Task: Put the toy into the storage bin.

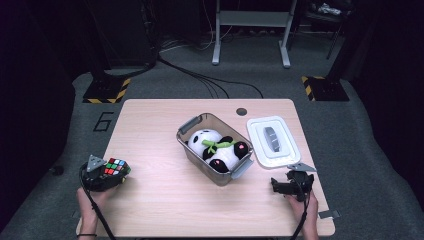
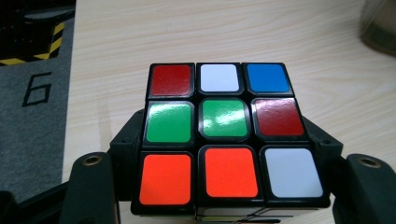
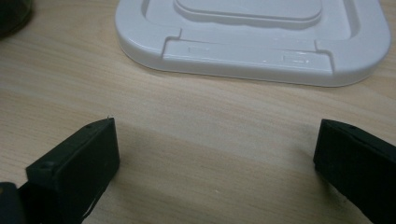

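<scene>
A scrambled colour cube (image 2: 224, 135) is clamped between the black jaws of my left gripper (image 2: 223, 144), its top face showing red, white, blue, green and orange tiles. From above, that cube (image 1: 116, 166) and left gripper (image 1: 102, 176) sit over the table's left front edge. My right gripper (image 1: 290, 182) rests at the right front, open, with bare wood between its fingers (image 3: 81, 154). Just beyond the right gripper (image 3: 215, 140) lies a white box lid (image 3: 252, 42).
A clear plastic box (image 1: 199, 161) with grey end latches stands mid-table, holding a plush panda (image 1: 216, 145). The white lid (image 1: 273, 141) lies flat to its right. A dark round hole (image 1: 241, 111) marks the table's far edge. Cables and stands cover the floor beyond.
</scene>
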